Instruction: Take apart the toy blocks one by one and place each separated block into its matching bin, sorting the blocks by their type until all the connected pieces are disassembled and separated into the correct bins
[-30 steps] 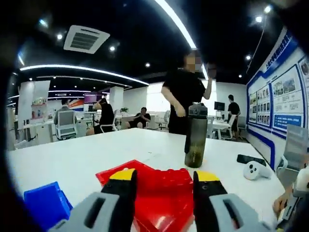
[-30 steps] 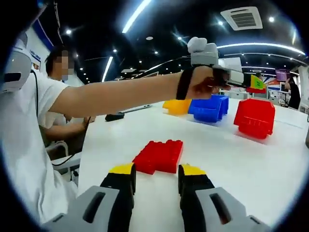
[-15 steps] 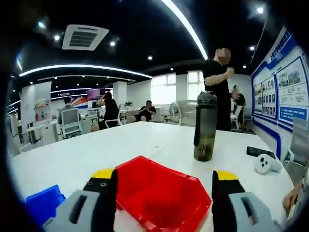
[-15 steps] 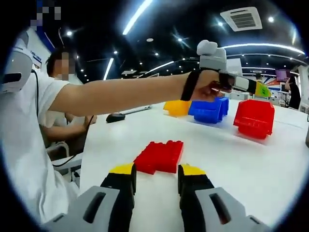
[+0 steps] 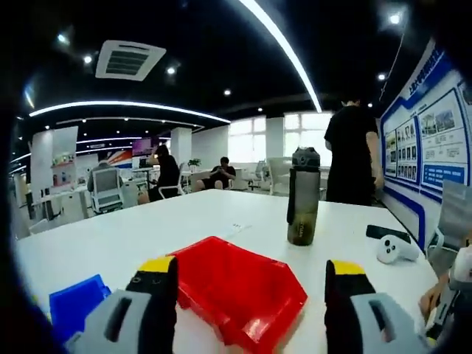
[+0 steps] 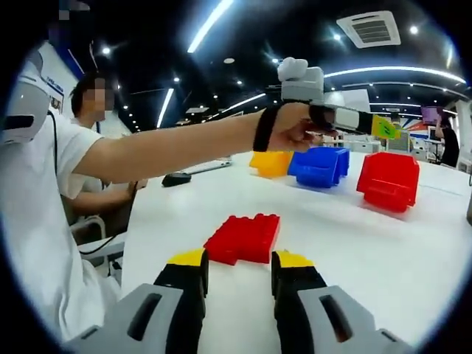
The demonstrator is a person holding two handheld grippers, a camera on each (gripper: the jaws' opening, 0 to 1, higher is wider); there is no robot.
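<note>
A cluster of joined red blocks (image 6: 243, 237) lies on the white table (image 6: 369, 251), just beyond my right gripper (image 6: 240, 259). That gripper is open, with nothing between its yellow-tipped jaws. My left gripper (image 5: 252, 267) is open wide and hovers over the red bin (image 5: 243, 284); I cannot make out a separate block inside the bin. In the right gripper view the left gripper (image 6: 383, 127) is held out at arm's length above the row of yellow bin (image 6: 271, 162), blue bin (image 6: 321, 165) and red bin (image 6: 389, 179).
The blue bin (image 5: 77, 306) sits left of the red one. A dark water bottle (image 5: 304, 195), a white controller (image 5: 394, 248) and a black phone (image 5: 383, 232) stand farther out. A dark mouse (image 6: 175, 178) lies near a seated person (image 6: 88, 103).
My left gripper went from shut on a red block over the red bin to wide open with the block gone from its jaws. It then drew back slightly. The right gripper stayed still.
</note>
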